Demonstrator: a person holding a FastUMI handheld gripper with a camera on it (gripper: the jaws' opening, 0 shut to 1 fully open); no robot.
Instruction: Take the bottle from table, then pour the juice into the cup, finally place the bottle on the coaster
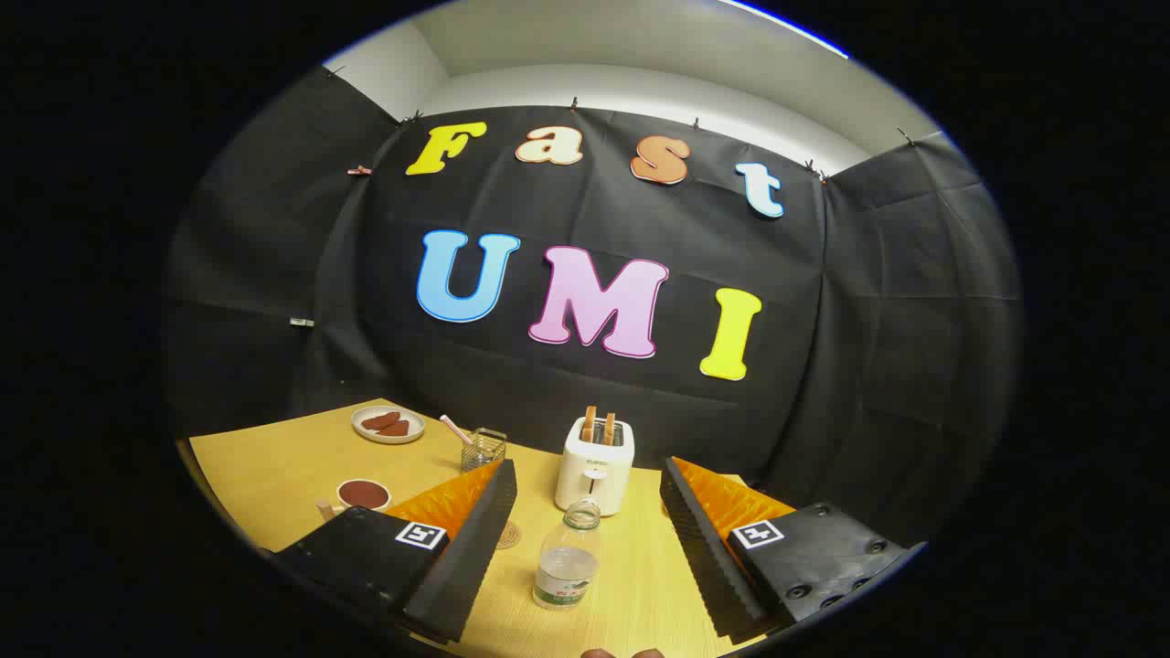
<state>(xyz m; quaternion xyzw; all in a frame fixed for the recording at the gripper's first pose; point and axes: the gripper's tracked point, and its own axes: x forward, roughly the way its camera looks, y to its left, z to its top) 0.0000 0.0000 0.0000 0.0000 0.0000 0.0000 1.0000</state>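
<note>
Gripper view: gripper (585, 539) jaws wide, empty; clear bottle (567, 559) upright between fingers. Advance level, close at mid-body, below the open neck.

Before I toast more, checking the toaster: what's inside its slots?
Two browned slices stand upright in the white toaster, tops poking out; their lower parts are hidden. The gripper, jaws open, flanks the bottle.

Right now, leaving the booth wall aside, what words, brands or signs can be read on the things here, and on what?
Nothing can be read.
bottle: printed label band, too blurred to read.
toaster: small mark high on its front, too small to read.
gripper: a square marker behind each finger, a pattern, no words; the fingers are open with the bottle between them.
</note>
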